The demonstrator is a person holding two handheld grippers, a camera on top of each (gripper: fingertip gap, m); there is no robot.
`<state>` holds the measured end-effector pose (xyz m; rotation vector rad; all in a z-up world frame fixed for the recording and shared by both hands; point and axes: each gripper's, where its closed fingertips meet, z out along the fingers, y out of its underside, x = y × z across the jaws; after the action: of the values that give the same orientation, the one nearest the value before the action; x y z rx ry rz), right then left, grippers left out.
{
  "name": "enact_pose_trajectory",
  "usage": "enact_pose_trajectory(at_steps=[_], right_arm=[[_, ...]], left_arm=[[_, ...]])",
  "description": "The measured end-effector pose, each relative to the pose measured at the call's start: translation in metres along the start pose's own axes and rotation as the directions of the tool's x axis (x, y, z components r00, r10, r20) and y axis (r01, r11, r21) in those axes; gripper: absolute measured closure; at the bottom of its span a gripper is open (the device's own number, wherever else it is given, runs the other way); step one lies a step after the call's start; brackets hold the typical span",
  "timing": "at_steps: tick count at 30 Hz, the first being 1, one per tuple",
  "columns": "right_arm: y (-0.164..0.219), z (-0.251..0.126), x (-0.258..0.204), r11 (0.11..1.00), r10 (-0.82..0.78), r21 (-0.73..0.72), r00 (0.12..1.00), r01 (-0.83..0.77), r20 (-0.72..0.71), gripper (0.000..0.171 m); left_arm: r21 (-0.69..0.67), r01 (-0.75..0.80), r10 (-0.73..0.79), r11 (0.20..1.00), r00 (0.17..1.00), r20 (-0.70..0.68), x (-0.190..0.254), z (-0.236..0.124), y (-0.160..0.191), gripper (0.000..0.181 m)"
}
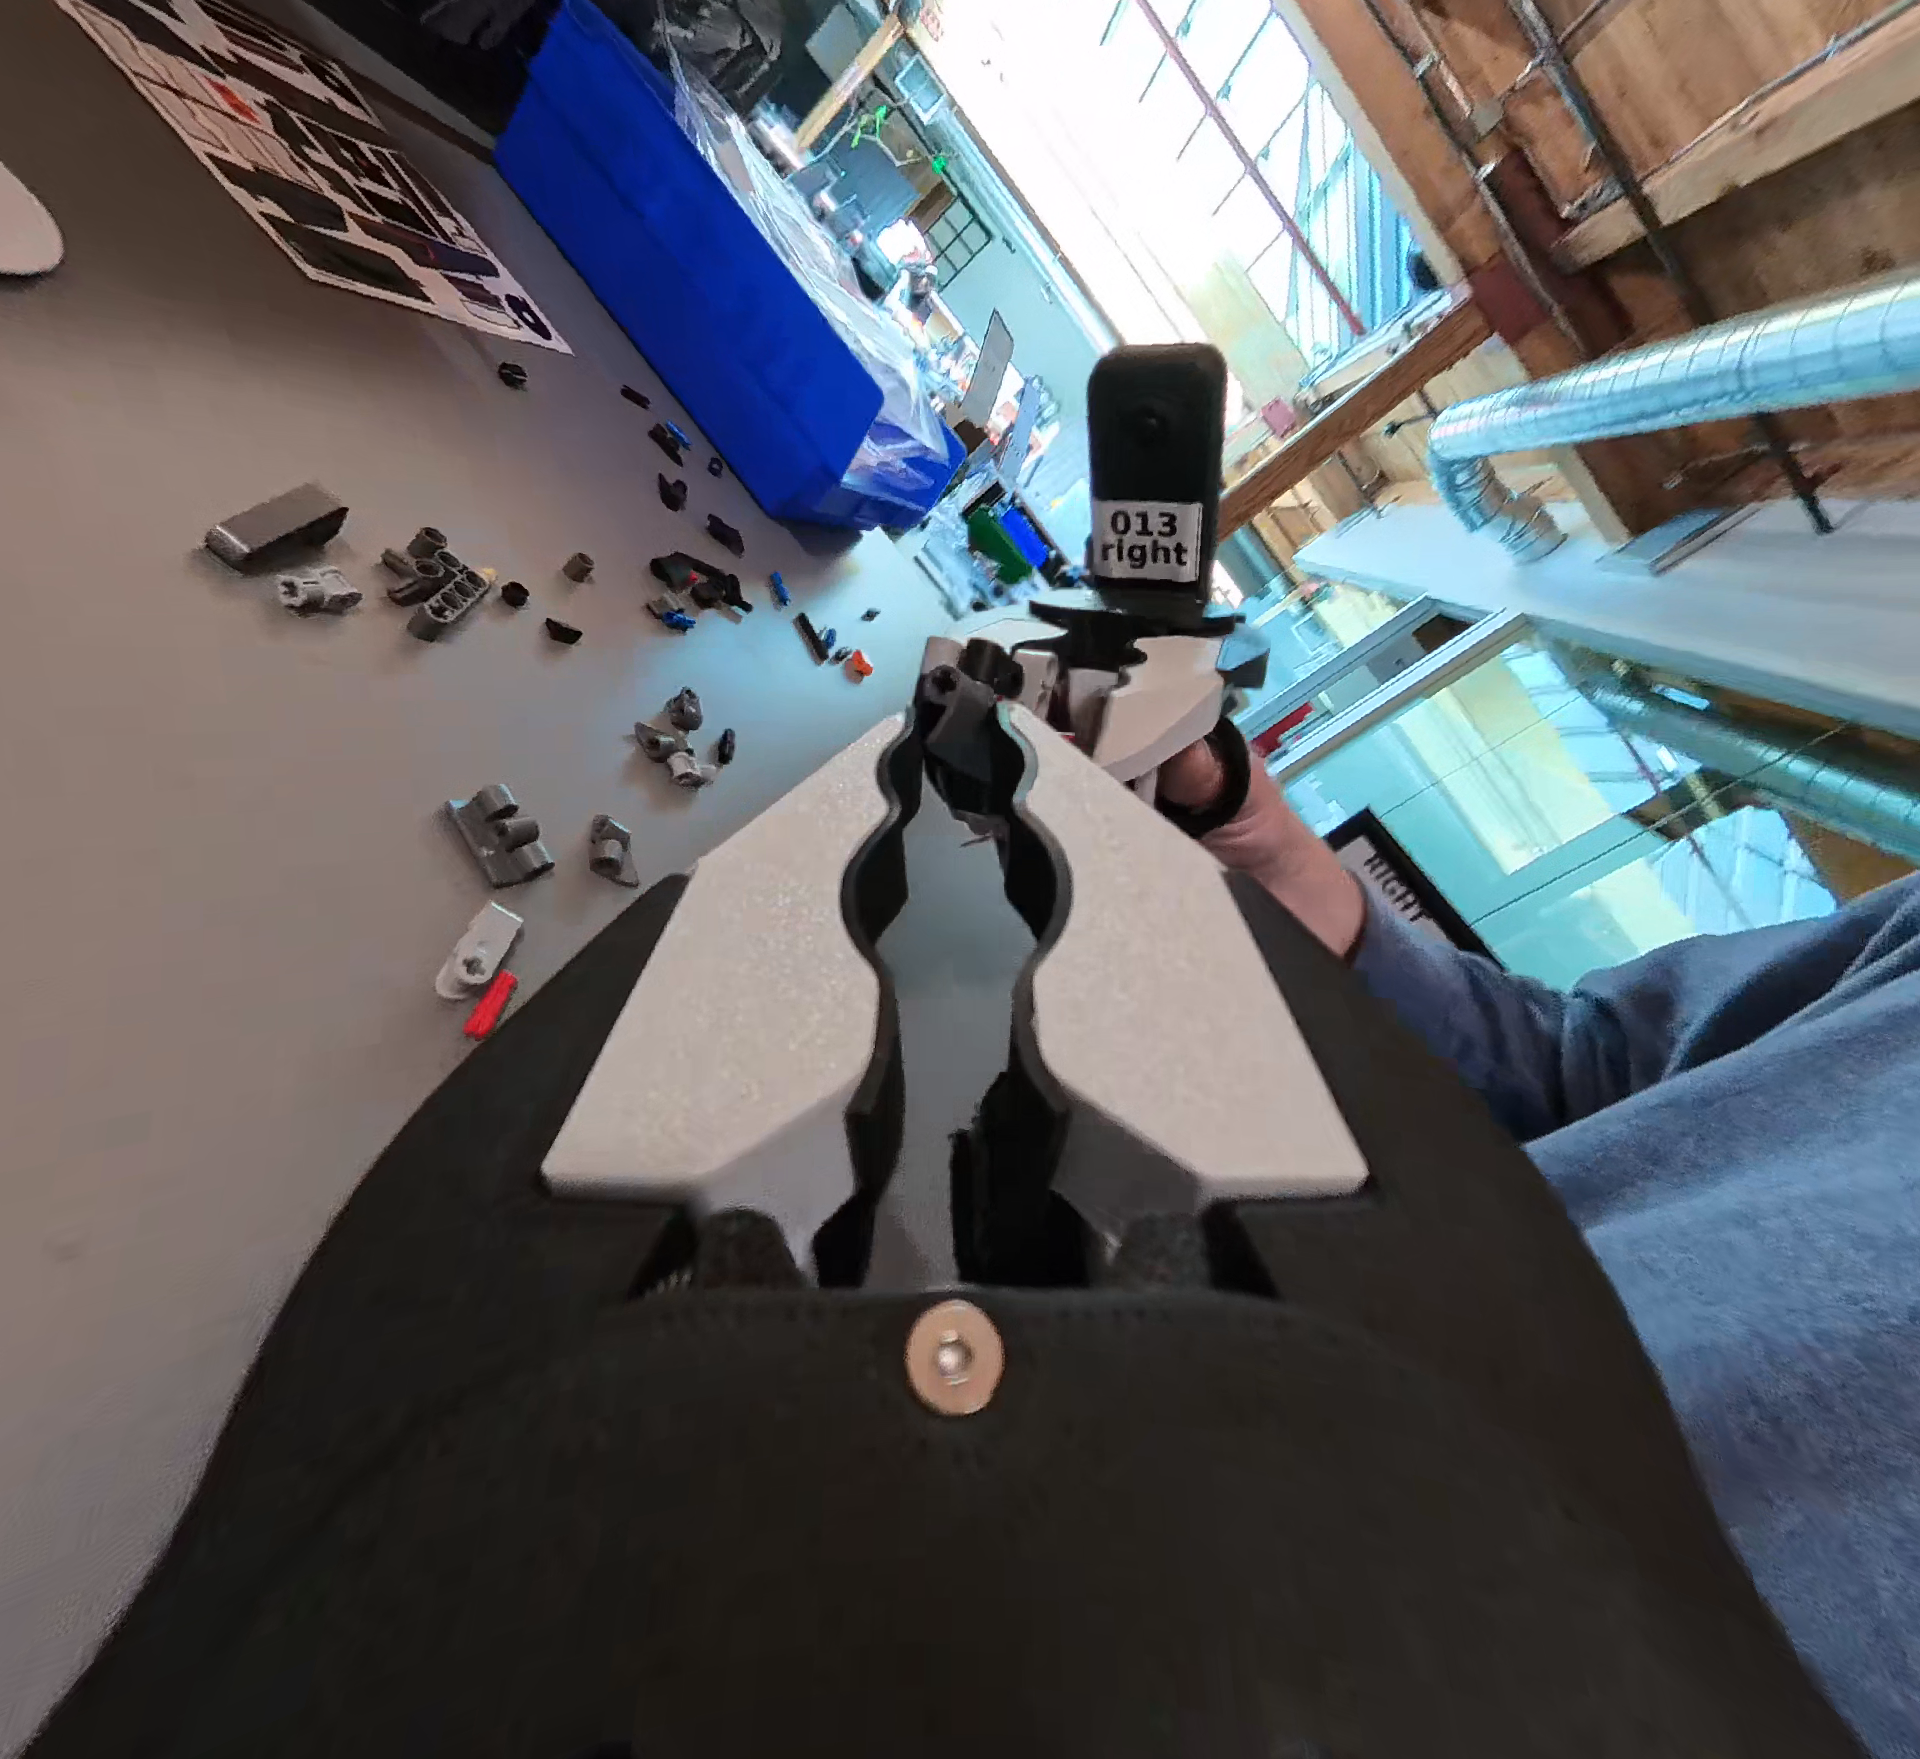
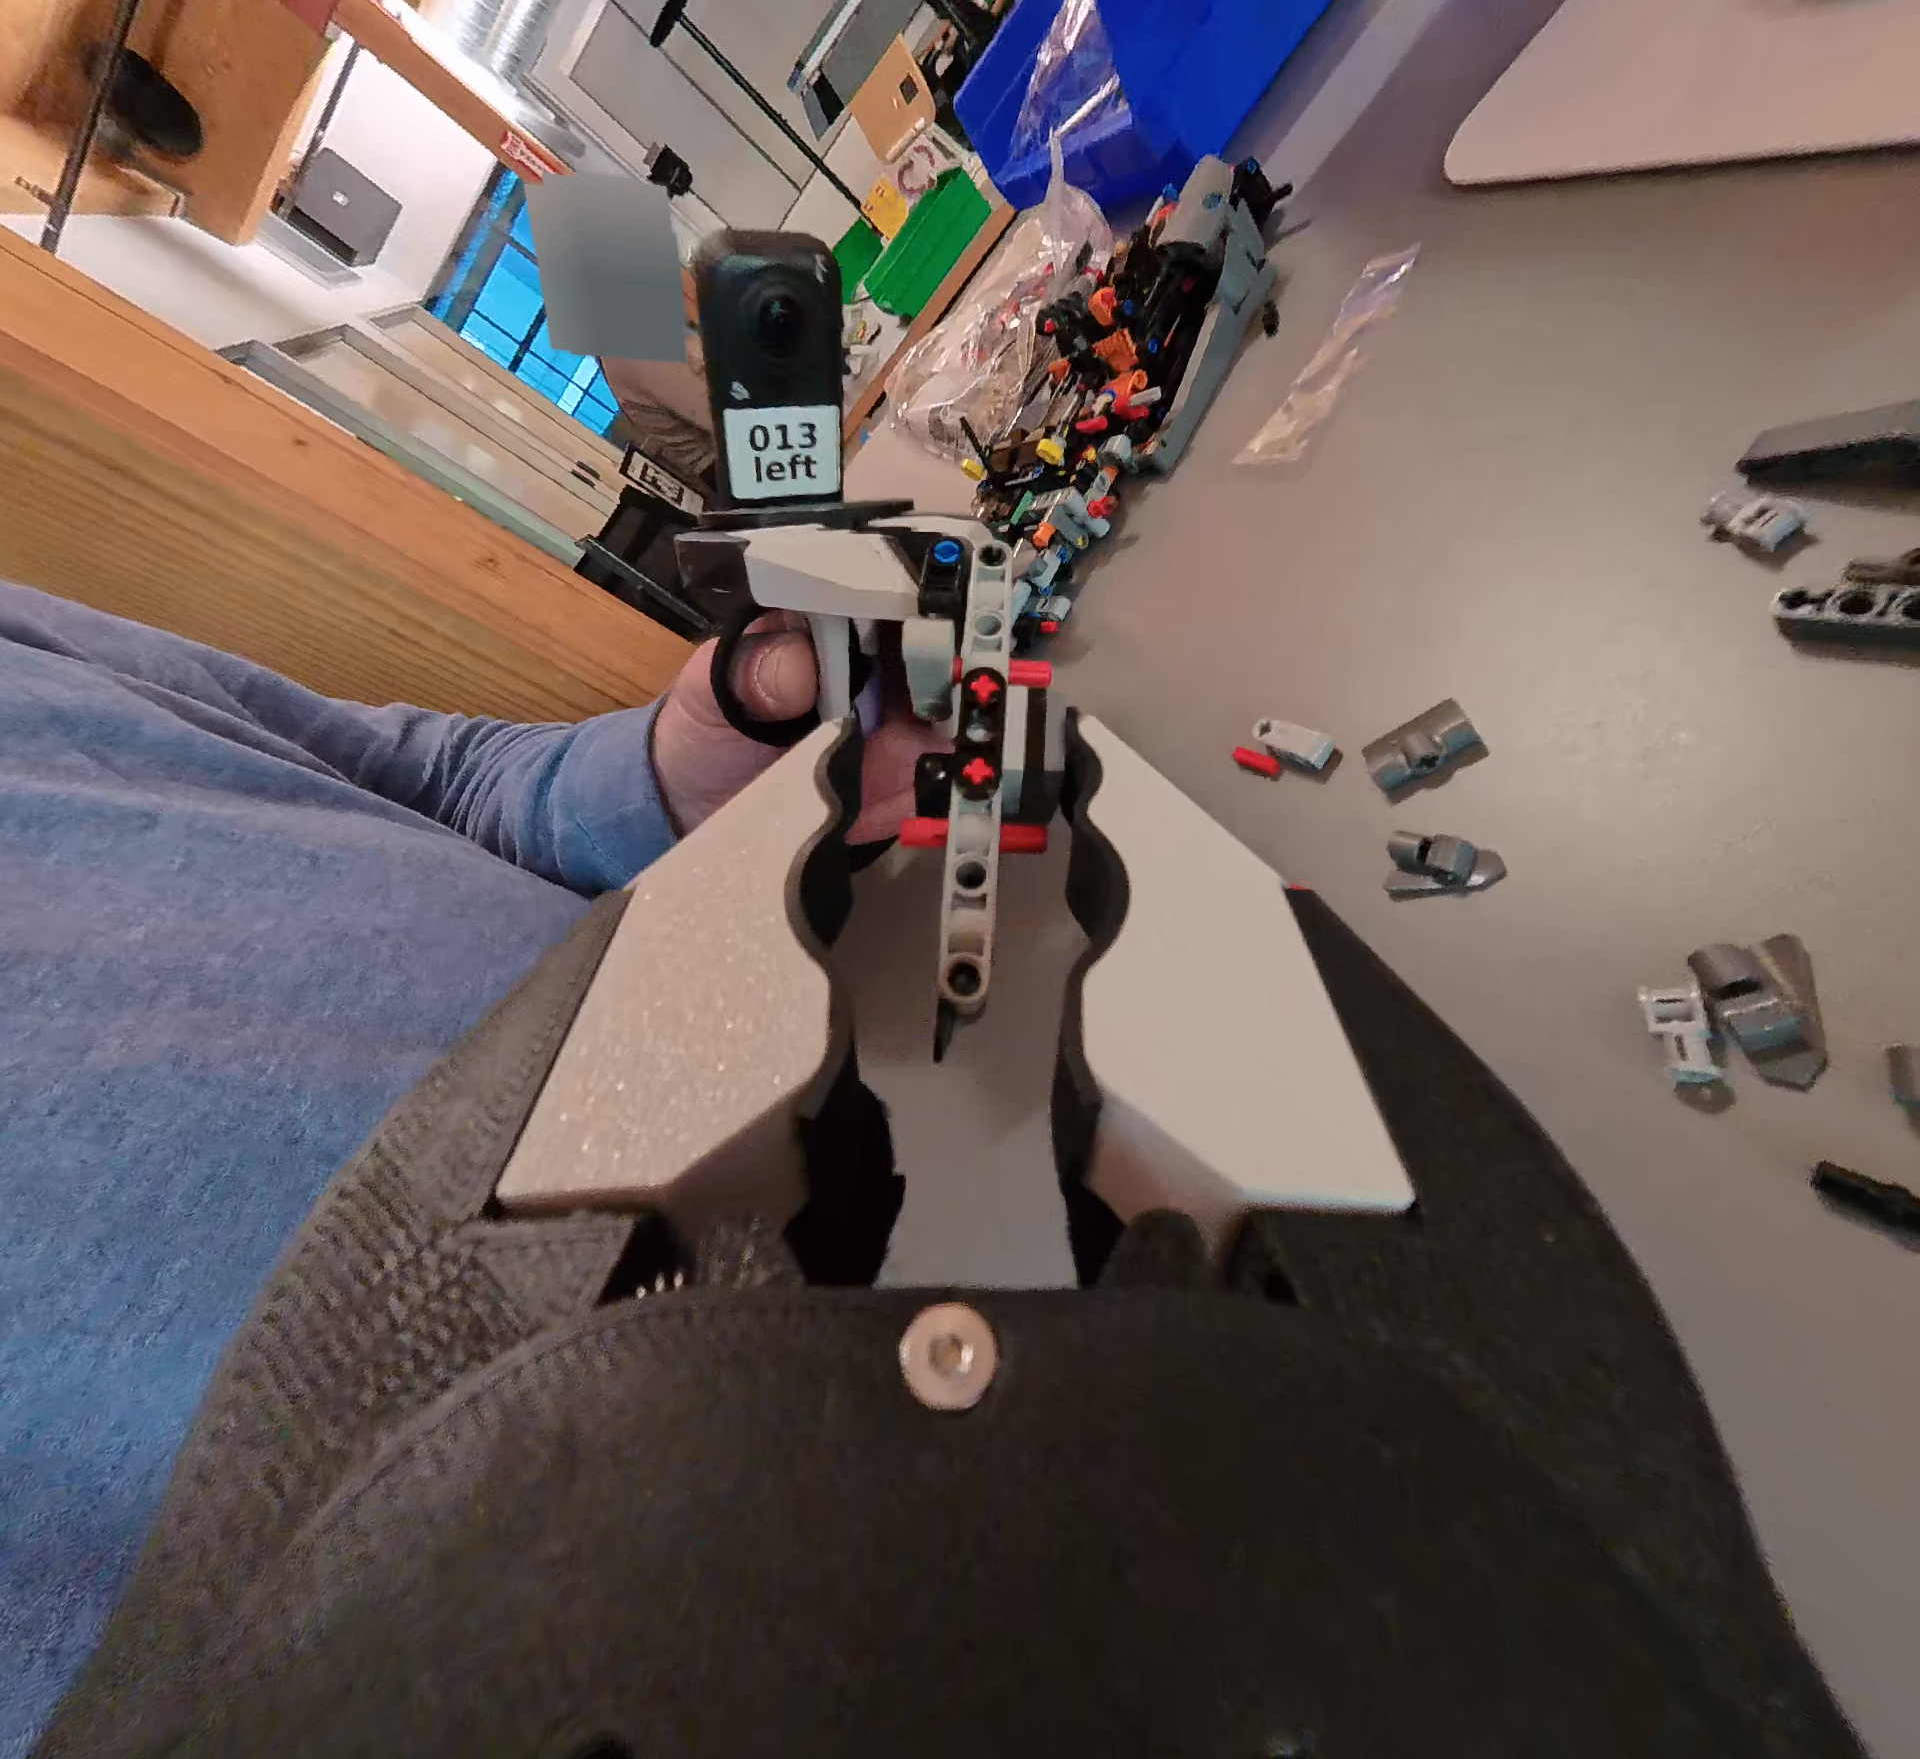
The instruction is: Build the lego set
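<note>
Left wrist view has your left tongs (image 1: 961,722) nearly closed at the tips, pinching a small dark lego piece (image 1: 961,738) that's part of the little sub-assembly held up in the air, well above the desk (image 1: 156,774). Right behind that piece, your right tongs (image 1: 1049,686) come in from the other side, with your hand (image 1: 1262,836) wrapped around the handle and a black camera (image 1: 1153,452) sitting on top.

Right wrist view shows the same thing from the opposite end: your right tongs (image 2: 961,764) are partly open, their tips either side of the black and white block of the lego assembly (image 2: 977,774). I can't tell for sure whether both pads actually touch it. A light grey beam with holes and red pins runs lengthwise through the gap between the fingers. Your left tongs (image 2: 935,608) meet the assembly at its far end.

Relative to the assembly, loose grey pieces (image 2: 1423,743) lie on the desk off to the side, a red pin with a grey connector (image 2: 1288,745) nearest. Farther beyond it there's a half-built model (image 2: 1164,338) with lots of coloured bits, then a blue bin (image 2: 1122,47). In the left wrist view, a printed parts sheet (image 1: 270,130) lies on the desk near the blue bin.
</note>
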<state>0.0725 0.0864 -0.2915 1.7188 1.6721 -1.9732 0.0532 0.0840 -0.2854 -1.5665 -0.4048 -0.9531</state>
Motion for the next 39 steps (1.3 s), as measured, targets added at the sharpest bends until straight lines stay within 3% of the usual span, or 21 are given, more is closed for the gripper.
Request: enact_pose_trajectory(at_steps=[4, 7, 10, 13, 15, 16, 18, 20, 25, 28, 32, 39], right_arm=[[-0.010, -0.010, -0.001, 0.987, -0.163, -0.003, 0.984, 0.163, -0.077, 0.115], [-0.012, -0.017, 0.009, 0.895, -0.446, -0.131, 0.851, 0.426, -0.279, 0.103], [-0.009, -0.017, 0.019, 0.779, -0.627, -0.298, 0.683, 0.552, -0.374, 0.096], [-0.004, -0.011, 0.025, 0.642, -0.766, -0.430, 0.512, 0.635, -0.388, 0.110], [-0.004, -0.014, 0.035, 0.598, -0.799, -0.491, 0.427, 0.634, -0.423, 0.135], [-0.005, -0.015, 0.037, 0.594, -0.802, -0.497, 0.415, 0.633, -0.431, 0.135], [-0.004, -0.015, 0.033, 0.632, -0.773, -0.449, 0.473, 0.631, -0.422, 0.136], [-0.006, -0.016, 0.029, 0.711, -0.703, -0.373, 0.585, 0.596, -0.404, 0.136], [-0.017, -0.023, 0.006, 0.945, -0.312, -0.142, 0.941, 0.294, -0.128, 0.136], [-0.025, -0.028, -0.005, 0.976, -0.171, -0.130, 0.985, 0.174, 0.033, 0.137], [-0.036, -0.025, -0.011, 0.986, -0.078, -0.140, 0.989, 0.096, 0.124, 0.136], [-0.039, -0.014, -0.013, 0.977, -0.013, -0.205, 0.981, 0.054, 0.196, 0.136]], left_arm=[[0.019, 0.096, -0.096, 0.995, 0.995, -0.016, -0.006, 0.001, -0.006, 0.171], [0.029, 0.172, -0.171, 0.985, 0.985, -0.032, -0.009, 0.002, -0.010, 0.172], [0.017, 0.241, -0.240, 0.970, 0.970, -0.041, -0.011, 0.007, -0.010, 0.172], [0.006, 0.291, -0.291, 0.957, 0.956, -0.048, -0.012, 0.013, -0.009, 0.172], [0.001, 0.319, -0.319, 0.948, 0.946, -0.053, -0.012, 0.017, -0.009, 0.172], [-0.003, 0.331, -0.331, 0.944, 0.942, -0.048, -0.013, 0.018, -0.008, 0.172], [-0.002, 0.340, -0.340, 0.940, 0.939, -0.055, -0.012, 0.019, -0.009, 0.172], [0.002, 0.309, -0.308, 0.951, 0.949, -0.063, -0.008, 0.019, -0.012, 0.168], [0.032, 0.000, 0.001, 0.999, 0.999, -0.037, 0.009, 0.006, -0.038, 0.151], [0.003, -0.133, 0.133, 0.991, 0.990, -0.045, 0.016, 0.005, -0.050, 0.147], [-0.079, -0.241, 0.235, 0.967, 0.969, -0.078, 0.024, 0.017, -0.047, 0.148], [-0.056, -0.242, 0.237, 0.969, 0.968, -0.087, 0.022, 0.018, -0.050, 0.159]])
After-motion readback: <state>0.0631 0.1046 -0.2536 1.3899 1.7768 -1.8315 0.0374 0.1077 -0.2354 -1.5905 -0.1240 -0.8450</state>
